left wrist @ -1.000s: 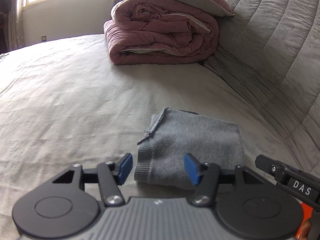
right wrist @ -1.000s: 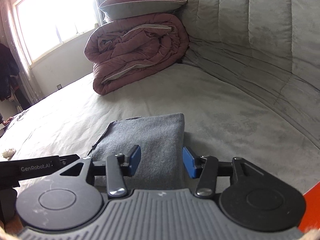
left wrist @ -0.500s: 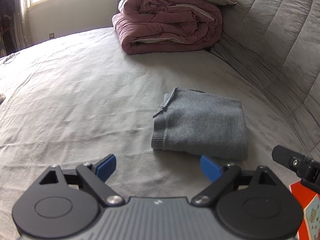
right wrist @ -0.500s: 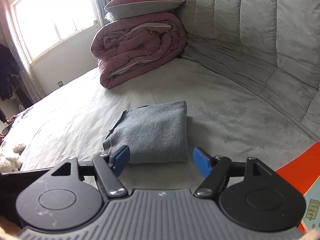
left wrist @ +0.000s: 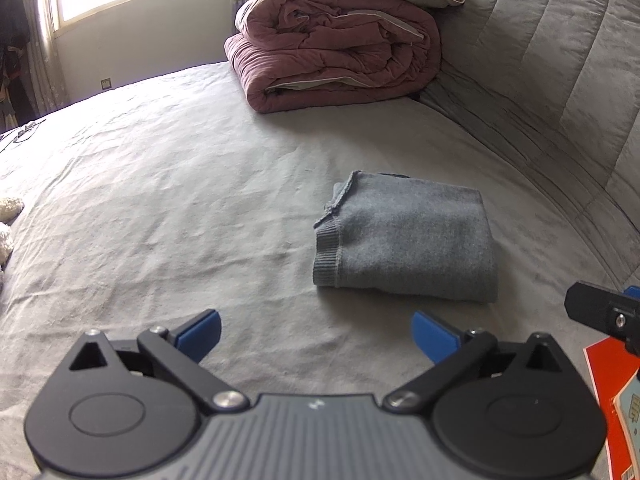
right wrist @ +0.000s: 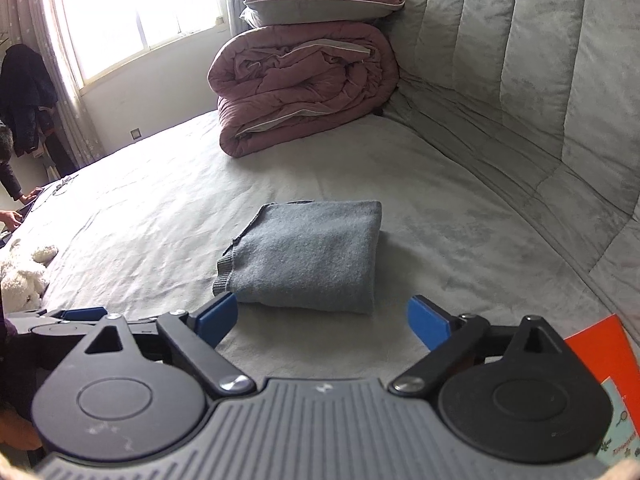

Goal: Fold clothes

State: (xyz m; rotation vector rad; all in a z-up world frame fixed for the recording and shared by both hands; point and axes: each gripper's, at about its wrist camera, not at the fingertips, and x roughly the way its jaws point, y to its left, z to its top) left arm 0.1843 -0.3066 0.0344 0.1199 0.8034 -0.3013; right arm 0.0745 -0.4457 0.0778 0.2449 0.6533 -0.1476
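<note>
Sweater [left wrist: 408,240]: one, folded, on bed [left wrist: 180,200]. Left hand-held gripper [left wrist: 316,334] and right hand-held gripper [right wrist: 322,320] both spread wide, empty. Orange book [right wrist: 600,356] cut off.

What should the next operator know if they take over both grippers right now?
Left gripper: open, empty, short of the garment.
Right gripper: open, empty, close to its near edge.
Grey knit garment: folded into a compact rectangle, flat on the bed sheet, ribbed hem toward the left.
Done: this piece looks folded.
Left: no other loose clothes in view; perhaps tidy or move it. Pink duvet and pillow are stacked behind.
</note>
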